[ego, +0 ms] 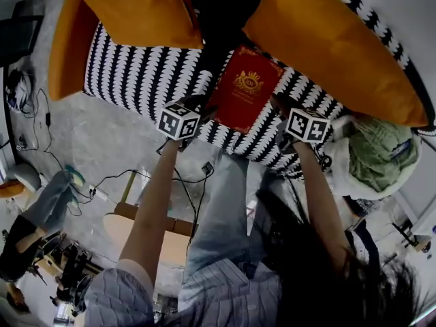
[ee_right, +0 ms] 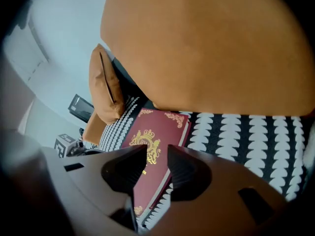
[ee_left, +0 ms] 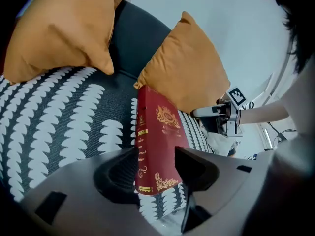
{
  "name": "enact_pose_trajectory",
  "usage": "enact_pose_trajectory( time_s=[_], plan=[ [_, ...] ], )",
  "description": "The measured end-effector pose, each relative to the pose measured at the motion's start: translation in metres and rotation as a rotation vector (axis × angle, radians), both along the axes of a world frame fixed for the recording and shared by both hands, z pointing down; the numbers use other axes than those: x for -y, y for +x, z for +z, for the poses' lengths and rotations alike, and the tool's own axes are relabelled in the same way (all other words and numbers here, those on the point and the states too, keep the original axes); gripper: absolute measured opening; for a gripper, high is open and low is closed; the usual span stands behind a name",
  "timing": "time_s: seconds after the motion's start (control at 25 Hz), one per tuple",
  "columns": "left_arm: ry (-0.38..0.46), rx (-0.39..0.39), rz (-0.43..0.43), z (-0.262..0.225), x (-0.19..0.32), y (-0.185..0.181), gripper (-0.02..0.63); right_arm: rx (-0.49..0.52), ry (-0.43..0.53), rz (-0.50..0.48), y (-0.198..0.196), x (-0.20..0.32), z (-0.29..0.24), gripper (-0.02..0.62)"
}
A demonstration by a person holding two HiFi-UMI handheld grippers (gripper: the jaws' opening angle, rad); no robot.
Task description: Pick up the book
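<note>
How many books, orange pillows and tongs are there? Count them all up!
Red book: 1
Orange pillows: 2, one left of the book, one right; an orange bit at the edge of the sofa may be a third
Tongs: 2, left tongs and right tongs
Total: 5

- Soft, even light fills all three views, with no glare and only faint shadows.
- The head view darkens toward the bottom, where the hair (ego: 340,271) smears.
- Both gripper views bow at the edges, with black corners.
- The book (ee_left: 156,136) is sharp, while the left tool (ee_left: 155,161) and right tool (ee_right: 156,156) blur up close.
</note>
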State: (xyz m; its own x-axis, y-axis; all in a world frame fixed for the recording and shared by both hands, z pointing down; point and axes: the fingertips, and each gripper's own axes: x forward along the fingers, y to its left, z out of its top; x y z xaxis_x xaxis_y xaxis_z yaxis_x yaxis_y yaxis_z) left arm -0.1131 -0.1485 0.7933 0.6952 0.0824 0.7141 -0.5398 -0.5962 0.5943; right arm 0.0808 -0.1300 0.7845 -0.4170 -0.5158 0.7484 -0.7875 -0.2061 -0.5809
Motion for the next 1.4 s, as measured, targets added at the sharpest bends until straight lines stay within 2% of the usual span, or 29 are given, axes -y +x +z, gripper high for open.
enact_pose_trajectory(
  time_s=[0.08,0.24,0.44,0.68,0.8,1.0,1.16,1.4],
  plan=[
    [-0.025,0.006,0.024,0.005,-0.002,0.0,0.236,0.033,-0.025,0.027,-0.001,-0.005,0.006,0.146],
    [-0.067,0.015,0.087,0.022,-0.008,0.003,0.277,0.09,-0.073,0.048,-0.007,-0.011,0.025,0.192],
    [-0.13,0.006,0.143,0.037,-0.015,0.01,0.321,0.106,-0.152,-0.053,-0.022,-0.011,0.048,0.247],
    [-0.172,0.018,0.173,0.052,-0.029,0.022,0.33,0.108,-0.176,-0.093,-0.023,-0.005,0.059,0.258],
    [-0.184,0.001,0.173,0.054,-0.024,0.018,0.333,0.087,-0.19,-0.103,-0.031,-0.001,0.066,0.258],
    [-0.232,-0.041,0.151,0.05,-0.028,0.015,0.331,0.121,-0.214,-0.047,-0.036,-0.004,0.063,0.256],
    [-0.278,-0.054,0.1,0.051,-0.022,0.021,0.328,0.119,-0.225,-0.016,-0.032,-0.004,0.063,0.256],
    [-0.239,-0.061,0.104,0.045,-0.027,0.025,0.328,0.088,-0.181,-0.024,-0.028,-0.007,0.054,0.255]
  ],
)
